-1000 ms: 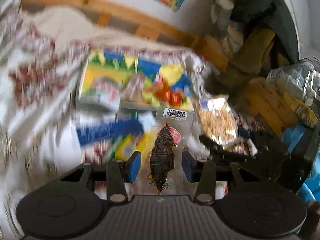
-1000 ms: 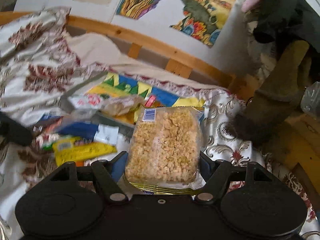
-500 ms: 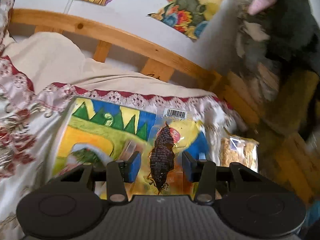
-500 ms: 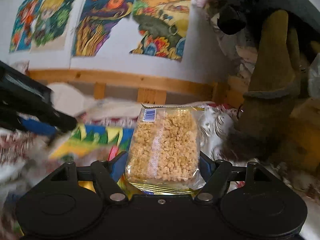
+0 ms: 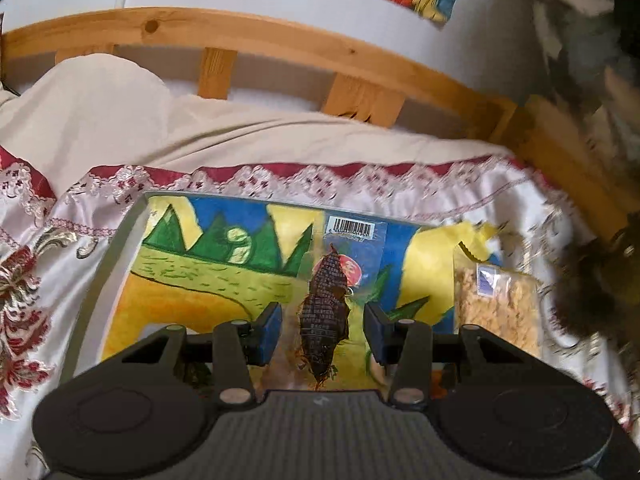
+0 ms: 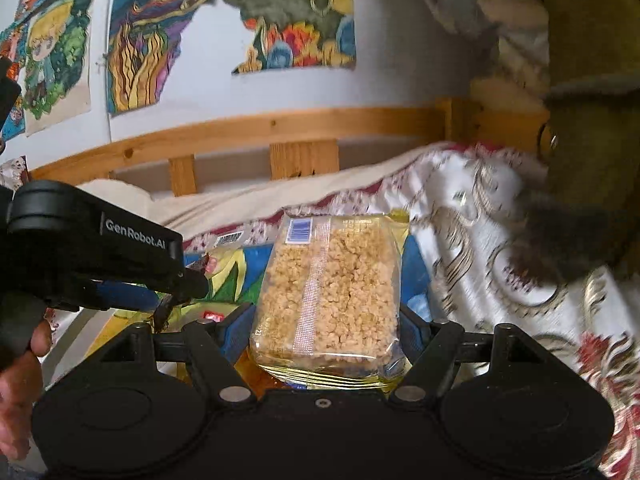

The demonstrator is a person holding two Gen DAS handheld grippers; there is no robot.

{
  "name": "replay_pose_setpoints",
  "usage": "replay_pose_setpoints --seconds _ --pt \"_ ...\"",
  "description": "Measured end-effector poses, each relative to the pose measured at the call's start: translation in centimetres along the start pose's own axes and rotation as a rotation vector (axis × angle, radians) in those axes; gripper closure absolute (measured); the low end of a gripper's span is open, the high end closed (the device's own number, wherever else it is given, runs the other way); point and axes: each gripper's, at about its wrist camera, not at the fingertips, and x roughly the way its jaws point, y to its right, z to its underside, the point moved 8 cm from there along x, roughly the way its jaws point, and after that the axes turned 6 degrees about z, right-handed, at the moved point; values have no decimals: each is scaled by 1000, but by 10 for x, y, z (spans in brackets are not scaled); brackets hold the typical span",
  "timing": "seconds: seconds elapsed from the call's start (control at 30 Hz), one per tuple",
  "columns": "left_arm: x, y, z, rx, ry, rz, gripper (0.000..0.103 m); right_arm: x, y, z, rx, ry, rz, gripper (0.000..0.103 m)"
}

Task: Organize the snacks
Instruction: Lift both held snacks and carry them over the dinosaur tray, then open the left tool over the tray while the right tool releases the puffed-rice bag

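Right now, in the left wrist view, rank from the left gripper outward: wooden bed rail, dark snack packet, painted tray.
1. Dark snack packet: between the left gripper fingers.
2. Painted tray: just beyond, below.
3. Wooden bed rail: farthest, along the wall.

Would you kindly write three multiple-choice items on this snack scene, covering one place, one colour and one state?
1. What lies under both held packets?
A. a painted tray
B. a wooden floor
C. a sink

2. What colour are the left gripper's pads?
A. red
B. blue
C. white

3. How is the puffed-grain packet held?
A. lying loose on the bed
B. hanging from one corner
C. clamped between the right gripper's jaws

Key: A, the painted tray spreads below the dried-fish packet and puffed-grain packet; B, the left gripper has blue pads; C, the right gripper squeezes its sides.
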Motion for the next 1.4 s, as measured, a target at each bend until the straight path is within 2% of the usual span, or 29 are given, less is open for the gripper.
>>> replay_pose_setpoints --seconds 0.2,0.4,0.5,0.57,0.6,0.63,0.67,0.73,0.83,0.93,1.07,1.13,1.27,1.4 --pt "8 -1 7 17 -71 -88 54 4 4 -3 62 -24 -12 28" --pt "9 -2 6 57 -99 -187 52 8 11 -2 108 -46 -12 24" --pt "5 -2 4 51 -106 -210 50 8 12 -3 125 -53 -26 24" --pt "1 -2 3 39 -101 -225 46 4 12 -6 128 -42 -28 21" --pt "-1 -2 2 33 -98 -227 39 2 12 -8 127 -37 -32 19" --pt "-6 -3 1 24 -90 -227 31 2 12 -8 127 -37 -32 14" --pt "-9 -3 0 15 -80 -228 27 -1 12 -9 128 -32 -40 10" --pt "-22 -5 -3 3 -49 -236 18 -11 12 -14 148 -13 -70 9" --pt "-43 -7 -7 17 -16 -271 12 -24 13 -14 168 -8 -91 1" --pt "-70 -7 -13 55 31 -298 5 -42 14 -14 170 10 -92 1" --pt "-115 -7 -14 96 124 -324 1 -79 12 -23 132 94 -100 1" --pt "-135 -9 -9 91 144 -311 0 -102 13 -28 113 138 -67 1" --pt "-175 -19 7 27 181 -281 0 -147 11 -33 40 214 -32 1" --pt "-211 -30 27 -23 221 -247 0 -187 13 -35 33 271 -23 1"
